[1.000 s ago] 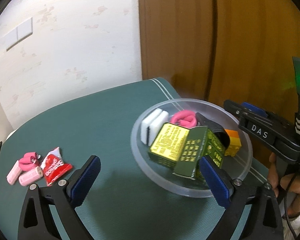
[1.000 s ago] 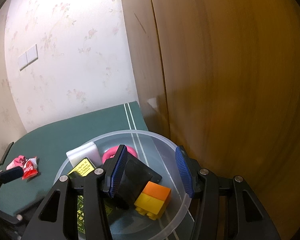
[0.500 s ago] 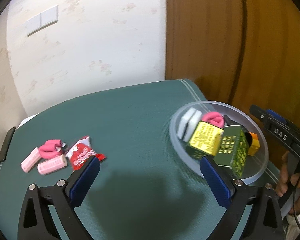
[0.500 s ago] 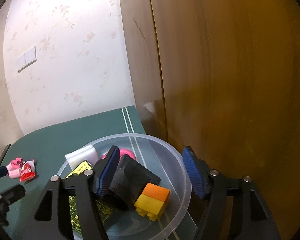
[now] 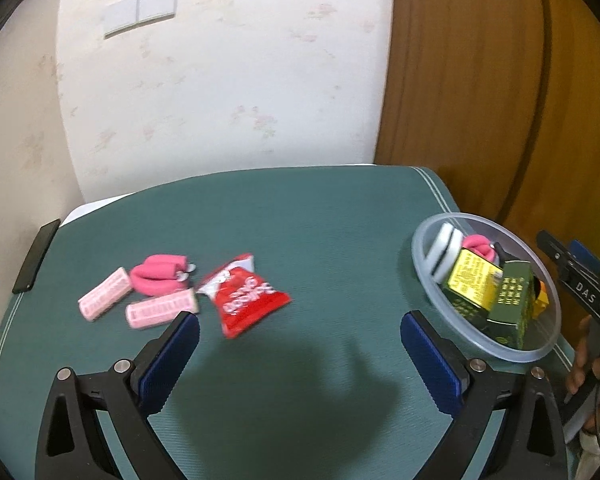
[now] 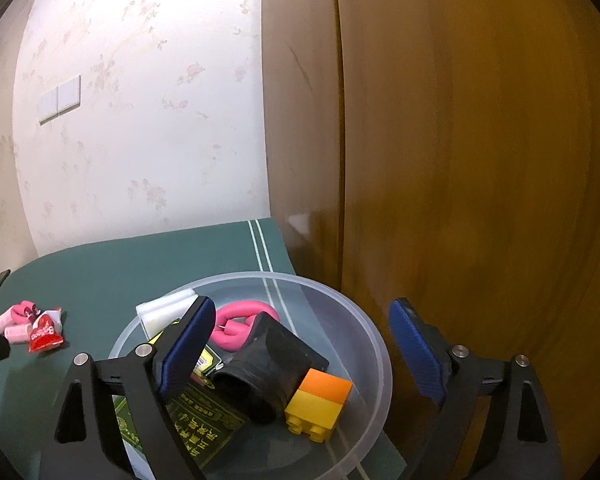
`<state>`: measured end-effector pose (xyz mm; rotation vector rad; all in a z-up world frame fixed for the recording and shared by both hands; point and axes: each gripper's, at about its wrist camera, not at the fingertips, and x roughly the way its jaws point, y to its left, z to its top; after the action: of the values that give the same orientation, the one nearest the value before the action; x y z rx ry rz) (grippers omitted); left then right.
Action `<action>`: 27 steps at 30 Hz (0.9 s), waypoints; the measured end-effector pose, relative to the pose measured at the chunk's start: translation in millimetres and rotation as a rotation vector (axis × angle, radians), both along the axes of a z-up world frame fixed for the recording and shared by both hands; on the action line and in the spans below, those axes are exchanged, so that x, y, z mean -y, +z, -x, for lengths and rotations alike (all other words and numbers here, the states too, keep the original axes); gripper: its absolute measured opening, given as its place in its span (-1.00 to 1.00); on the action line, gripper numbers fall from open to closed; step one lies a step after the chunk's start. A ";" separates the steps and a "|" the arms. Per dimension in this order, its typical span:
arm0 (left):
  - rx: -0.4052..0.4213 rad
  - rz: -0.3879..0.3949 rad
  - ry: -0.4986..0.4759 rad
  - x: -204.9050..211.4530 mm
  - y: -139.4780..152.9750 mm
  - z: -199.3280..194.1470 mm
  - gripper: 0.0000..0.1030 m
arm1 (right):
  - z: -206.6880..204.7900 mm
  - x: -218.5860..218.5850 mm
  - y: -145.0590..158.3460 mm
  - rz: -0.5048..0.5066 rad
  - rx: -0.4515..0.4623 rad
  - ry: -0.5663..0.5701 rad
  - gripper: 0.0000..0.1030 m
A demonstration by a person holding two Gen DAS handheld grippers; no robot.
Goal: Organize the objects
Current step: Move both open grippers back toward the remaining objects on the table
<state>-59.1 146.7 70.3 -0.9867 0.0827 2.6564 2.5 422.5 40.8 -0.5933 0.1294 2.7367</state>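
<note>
A clear plastic bowl (image 5: 540,354) (image 6: 374,344) at the table's right edge holds green-and-yellow boxes (image 5: 474,280), a white sponge (image 5: 444,242), a pink ring (image 6: 240,320), a black part (image 6: 274,364) and an orange-yellow brick (image 6: 318,400). On the green table, a red snack packet (image 5: 246,294), two pink bars (image 5: 162,312) and a pink curled piece (image 5: 158,276) lie at the left. My left gripper (image 5: 300,354) is open and empty, above the table just in front of the packet. My right gripper (image 6: 300,350) is open and empty over the bowl.
A black phone (image 5: 36,256) lies at the table's far left edge. A wallpapered wall with a switch plate (image 5: 140,10) stands behind the table, and a wooden door (image 6: 460,160) stands close on the right. The green mat (image 5: 300,232) ends near the bowl.
My left gripper has swung left, away from the bowl toward the red packet and pink pieces. My right gripper has opened wider, letting go of the black part, which now rests in the bowl.
</note>
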 end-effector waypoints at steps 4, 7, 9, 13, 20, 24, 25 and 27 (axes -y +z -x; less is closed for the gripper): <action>0.002 -0.009 0.026 17.1 0.3 3.5 0.99 | 1.0 14.3 5.2 0.010 0.001 0.025 0.74; -0.002 -0.016 0.037 29.5 1.7 4.9 0.99 | 4.5 30.1 8.5 -0.008 -0.003 0.053 0.74; -0.008 -0.017 0.045 37.7 2.7 5.6 0.99 | 7.9 42.3 10.3 -0.018 -0.005 0.077 0.74; -0.012 -0.009 0.065 54.1 2.8 7.1 0.99 | 17.5 68.9 10.4 -0.018 0.004 0.142 0.74; 0.008 -0.007 0.133 89.7 -2.3 16.8 0.99 | 34.2 108.0 1.8 -0.017 0.045 0.232 0.75; 0.017 -0.002 0.171 107.6 -4.7 22.4 0.99 | 46.3 128.9 -0.6 -0.013 0.060 0.282 0.75; 0.018 0.005 0.180 110.9 -5.3 23.7 0.99 | 50.2 135.9 -1.5 -0.007 0.068 0.301 0.75; 0.023 0.017 0.197 118.3 -7.3 25.9 0.99 | 56.5 146.3 -4.0 0.005 0.081 0.330 0.75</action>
<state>-85.1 28.5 62.9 -1.0821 0.0028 2.8253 -54.0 276.1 36.9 -0.7875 0.0186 3.0221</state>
